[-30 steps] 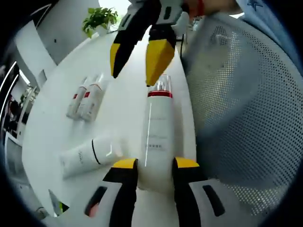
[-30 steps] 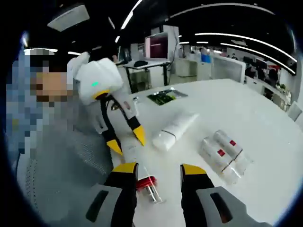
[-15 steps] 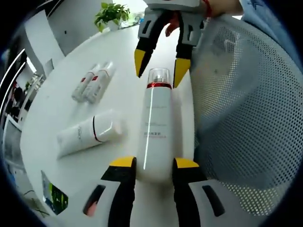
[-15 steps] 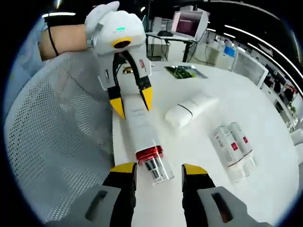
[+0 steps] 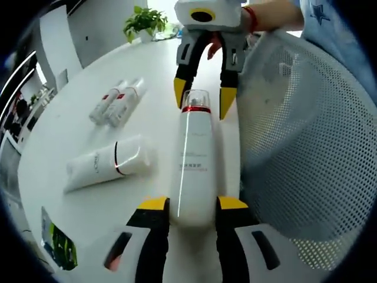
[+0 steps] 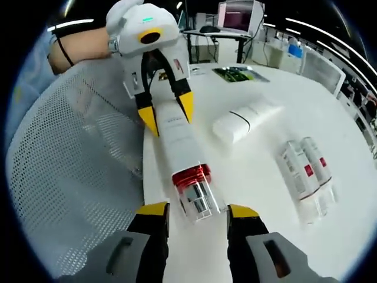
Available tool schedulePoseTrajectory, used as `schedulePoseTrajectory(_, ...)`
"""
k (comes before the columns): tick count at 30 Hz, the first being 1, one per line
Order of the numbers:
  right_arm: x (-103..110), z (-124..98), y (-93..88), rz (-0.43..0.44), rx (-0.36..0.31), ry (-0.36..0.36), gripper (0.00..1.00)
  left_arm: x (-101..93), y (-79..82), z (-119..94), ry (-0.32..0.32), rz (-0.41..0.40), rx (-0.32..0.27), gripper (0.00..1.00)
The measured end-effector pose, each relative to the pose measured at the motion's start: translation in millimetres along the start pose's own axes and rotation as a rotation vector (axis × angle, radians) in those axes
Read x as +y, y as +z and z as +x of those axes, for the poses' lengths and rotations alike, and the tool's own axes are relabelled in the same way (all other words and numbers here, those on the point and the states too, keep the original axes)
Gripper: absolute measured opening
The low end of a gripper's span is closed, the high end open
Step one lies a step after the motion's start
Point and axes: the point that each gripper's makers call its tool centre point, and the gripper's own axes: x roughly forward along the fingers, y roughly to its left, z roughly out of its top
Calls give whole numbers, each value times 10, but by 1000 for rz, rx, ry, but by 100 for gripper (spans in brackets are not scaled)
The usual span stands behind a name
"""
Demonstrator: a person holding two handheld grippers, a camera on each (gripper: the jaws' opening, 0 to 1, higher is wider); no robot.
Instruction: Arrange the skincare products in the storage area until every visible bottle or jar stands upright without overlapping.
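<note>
In the left gripper view, the tall white bottle [image 5: 191,171] lies flat on the table [image 5: 88,200], in the middle of the frame. The left hand-held gripper [image 5: 191,206] has its jaws apart, one on each side of the bottle's bottom end, close to it but not squeezing as far as I can tell. At the top, the right hand-held gripper [image 5: 205,97] has its jaws apart around the clear cap. To lift the bottle well, both should squeeze gently, then tip the cap end up slowly. A white tube [image 5: 106,165] lies at the left, and two small bottles [image 5: 115,103] lie side by side at the upper left. A mesh chair [image 5: 300,135] is at the right.

In the right gripper view, the tall white bottle [image 6: 179,147] runs up the middle, with its cap between the open jaws of the right hand-held gripper [image 6: 197,212]. The left hand-held gripper [image 6: 168,112] sits at the far end. The white tube [image 6: 244,121] and two small bottles [image 6: 309,174] lie to the right, well apart, so nothing blocks the lift. The table edge and mesh chair [image 6: 76,177] are just beside the bottle, so it could roll off.
</note>
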Motion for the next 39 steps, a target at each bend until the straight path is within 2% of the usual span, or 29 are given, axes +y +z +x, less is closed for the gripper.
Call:
schedulePoseTrajectory(1,-20,20,-15,-8,6,-13,29,-2,1,-1,1,3,-4,30)
schedulePoseTrajectory(2,-66,16,28,-26,-21,-41,27,-3,3,-1,1,3,-7,30)
schedulePoseTrajectory(4,-46,25,15,14,-11,-41,27,-5,3,1,1,-1,-6,30)
schedulePoseTrajectory(8,-48,16,15,31,-40,-54,27,-7,6,5,-3,1,-5,30)
schedulePoseTrajectory(10,-43,16,26,31,-27,-57,26,-6,6,8,-6,-3,-4,30)
schedulePoseTrajectory(11,-40,10,17,30,11,-60,26,-4,5,8,-7,-7,-3,30)
schedulePoseTrajectory(13,-37,3,22,29,35,-58,25,-5,5,10,-10,-14,-3,30)
schedulePoseTrajectory(18,-42,-137,119,50,5,-59,24,-4,4,16,-14,-33,-7,30)
schedulePoseTrajectory(24,32,-309,272,24,-61,-52,24,-6,0,15,-19,-40,-3,31)
schedulePoseTrajectory(28,67,-410,378,72,-106,-21,24,-3,1,17,-24,-41,2,31)
schedulePoseTrajectory(33,110,-591,681,105,-222,18,23,25,2,20,-20,-55,2,32)
schedulePoseTrajectory(35,153,-681,867,106,-282,48,22,35,5,23,-17,-61,2,33)
schedulePoseTrajectory(39,198,-723,1085,108,-340,67,21,50,-2,22,-8,-107,9,34)
